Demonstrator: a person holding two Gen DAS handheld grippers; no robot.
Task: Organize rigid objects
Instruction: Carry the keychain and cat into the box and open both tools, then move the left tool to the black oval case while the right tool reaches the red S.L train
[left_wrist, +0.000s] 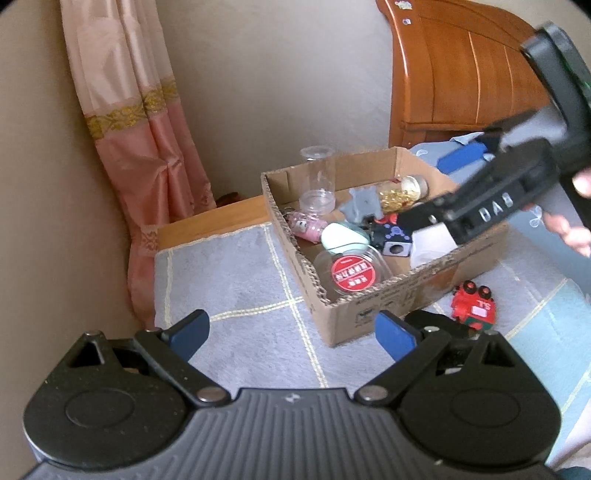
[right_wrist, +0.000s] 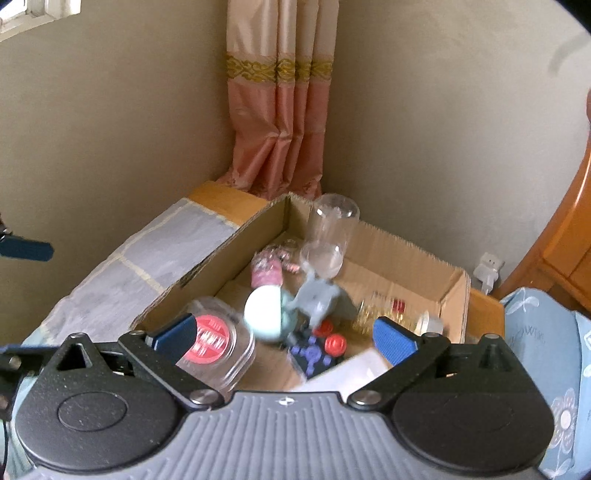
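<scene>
A cardboard box (left_wrist: 373, 295) on the bed holds a clear bottle (left_wrist: 319, 181), a jar of gold bits (left_wrist: 402, 192), a grey toy (left_wrist: 364, 205), a pink toy (left_wrist: 306, 225), a mint-and-white egg shape (left_wrist: 345, 238), a black cube (left_wrist: 391, 238), a red-lidded clear jar (left_wrist: 351, 275) and a white item (left_wrist: 430, 243). A red toy train (left_wrist: 472, 304) lies outside the box's front wall. My left gripper (left_wrist: 291, 334) is open over the blanket, with nothing in it. My right gripper (right_wrist: 286, 339) hangs open above the box (right_wrist: 207, 266), over the black cube (right_wrist: 314, 356), pressing on nothing.
A grey checked blanket (left_wrist: 229, 280) covers the bed left of the box. A pink curtain (left_wrist: 140, 147) hangs in the wall corner. A wooden headboard (left_wrist: 461, 74) rises behind the box. Blue flowered bedding (right_wrist: 543, 339) lies at the right. A white plug (right_wrist: 489, 269) sits behind the box.
</scene>
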